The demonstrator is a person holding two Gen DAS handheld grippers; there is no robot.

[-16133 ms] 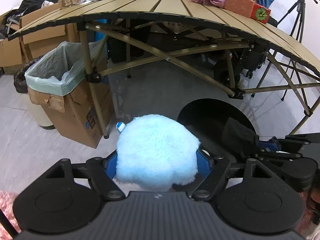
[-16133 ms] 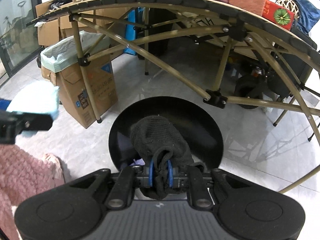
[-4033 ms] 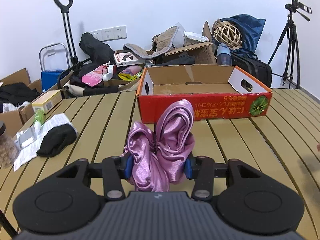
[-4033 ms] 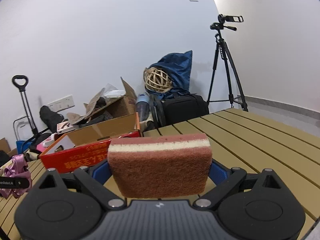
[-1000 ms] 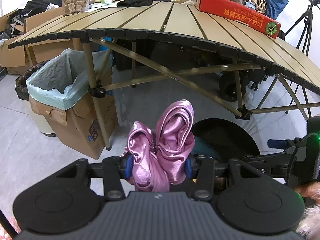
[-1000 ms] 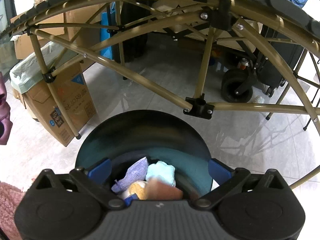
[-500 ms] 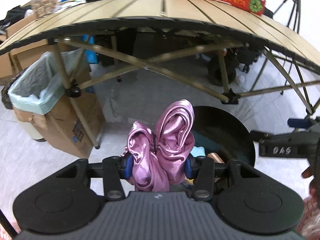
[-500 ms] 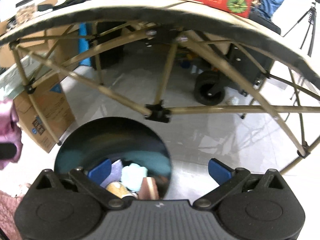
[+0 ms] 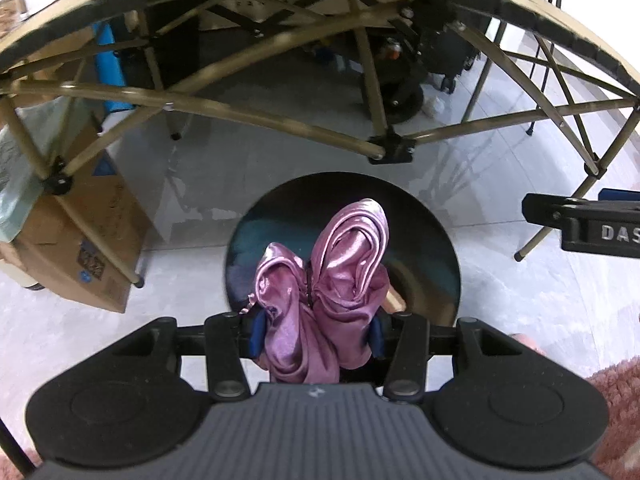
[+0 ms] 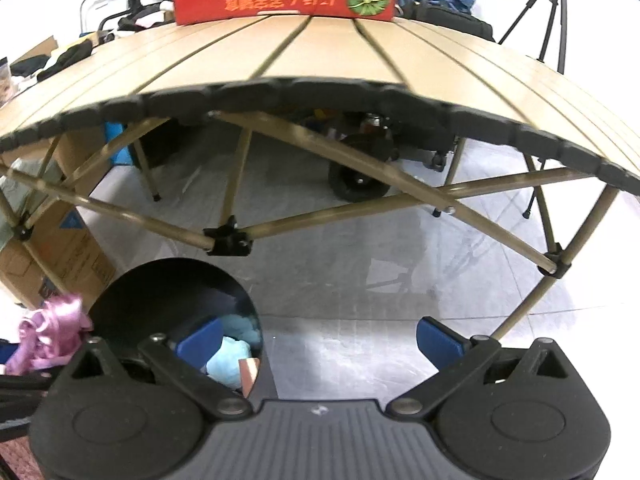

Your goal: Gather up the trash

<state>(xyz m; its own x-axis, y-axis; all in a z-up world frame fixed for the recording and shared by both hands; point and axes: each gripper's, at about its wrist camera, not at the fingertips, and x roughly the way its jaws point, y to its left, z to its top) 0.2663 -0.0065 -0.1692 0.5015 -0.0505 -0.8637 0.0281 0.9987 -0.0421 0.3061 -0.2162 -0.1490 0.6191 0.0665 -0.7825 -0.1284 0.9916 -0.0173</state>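
So in the left wrist view, the left gripper [image 9: 316, 334] is clamped on a crumpled bundle of shiny pink satin fabric [image 9: 324, 292], with the blue pads pressing in on both sides and the cloth puffing up between them in the lower middle of the frame. It sits right over the mouth of a round black trash bin [image 9: 432, 248] standing on the grey tiled floor [image 9: 520, 300], so the dark opening rings the fabric from behind. You can just make out something tan inside the bin, to the right of the cloth. Across the top of the frame runs the folding camp table with tan slats and an olive metal frame [image 9: 280, 120], and at the left edge there's a brown cardboard box [image 9: 80, 248] with a pale green bag liner. The right gripper's black body pokes in at the right edge. Over in the right wrist view, the right gripper [image 10: 320, 340] has its blue pads spread wide with nothing between them, over bare floor just right of the bin. The bin is lower left here, with a light blue fluffy thing [image 10: 228, 356] and a reddish-brown sponge [image 10: 249, 372] visible inside. The pink fabric shows at the far left edge. A red cardboard tray [image 10: 280, 0] sits on the tabletop at the top.
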